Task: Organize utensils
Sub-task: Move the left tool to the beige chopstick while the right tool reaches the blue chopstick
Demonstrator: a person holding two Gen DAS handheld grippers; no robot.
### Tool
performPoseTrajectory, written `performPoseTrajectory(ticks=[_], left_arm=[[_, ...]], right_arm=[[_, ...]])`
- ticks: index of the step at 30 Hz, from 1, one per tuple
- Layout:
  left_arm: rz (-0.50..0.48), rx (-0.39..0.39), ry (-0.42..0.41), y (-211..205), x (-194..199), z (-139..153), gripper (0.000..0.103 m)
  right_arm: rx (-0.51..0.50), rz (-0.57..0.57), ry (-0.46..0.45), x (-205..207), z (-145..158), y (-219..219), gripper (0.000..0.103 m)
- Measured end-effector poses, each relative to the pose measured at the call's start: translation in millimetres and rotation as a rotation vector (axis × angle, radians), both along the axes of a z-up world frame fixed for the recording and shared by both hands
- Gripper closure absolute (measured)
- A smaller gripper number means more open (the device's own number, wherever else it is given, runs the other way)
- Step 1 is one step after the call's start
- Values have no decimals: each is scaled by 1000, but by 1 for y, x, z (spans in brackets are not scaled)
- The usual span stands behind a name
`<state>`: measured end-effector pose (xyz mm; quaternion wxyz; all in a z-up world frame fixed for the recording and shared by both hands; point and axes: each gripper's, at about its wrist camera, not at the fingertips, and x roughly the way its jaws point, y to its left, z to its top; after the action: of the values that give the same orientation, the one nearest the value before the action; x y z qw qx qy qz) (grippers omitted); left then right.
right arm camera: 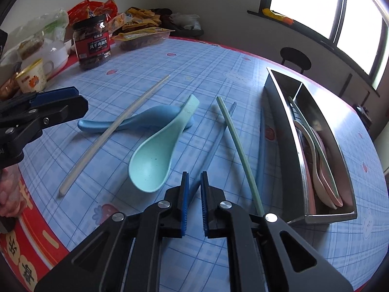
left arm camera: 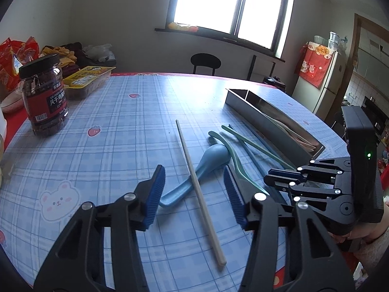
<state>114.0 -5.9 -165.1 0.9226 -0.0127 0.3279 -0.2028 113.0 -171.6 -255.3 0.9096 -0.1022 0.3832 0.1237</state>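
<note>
Right gripper (right arm camera: pixel 194 182): fingers nearly closed on the near end of a blue chopstick (right arm camera: pixel 214 143), whose long axis runs straight ahead, parallel to the steel box (right arm camera: pixel 274 90) at right. Left gripper (left arm camera: pixel 194 189): half open, straddling the cream chopstick (left arm camera: pixel 194 182) on the bench (left arm camera: pixel 121 112), untouched.

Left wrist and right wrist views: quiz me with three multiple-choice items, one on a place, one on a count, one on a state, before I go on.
1. The beige chopstick lies: A across the blue spoon; B on the floor; C on a plate.
2. Spoons loose on the table: A one; B two; C four.
3. The left tool is: A open; B shut on a spoon; C out of view.

A, it crosses the spoon's handle; B, the blue one and the mint spoon; A, its pads stand wide apart either side of the chopstick.
</note>
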Motion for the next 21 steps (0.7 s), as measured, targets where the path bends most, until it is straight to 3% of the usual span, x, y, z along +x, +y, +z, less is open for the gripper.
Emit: performPoseTrajectory(ticks=[4,11,21], left_arm=[[-19,3,18,-2,1,-2,56],[-42,80,62,-17,6,-10,75],[-54,143,86,-26,8,-17,77]], right_arm=[[24,1,7,1,0,-4,93],[104,-2,32,4,0,-15,93],[102,-46,45,8,-2,-18,93]])
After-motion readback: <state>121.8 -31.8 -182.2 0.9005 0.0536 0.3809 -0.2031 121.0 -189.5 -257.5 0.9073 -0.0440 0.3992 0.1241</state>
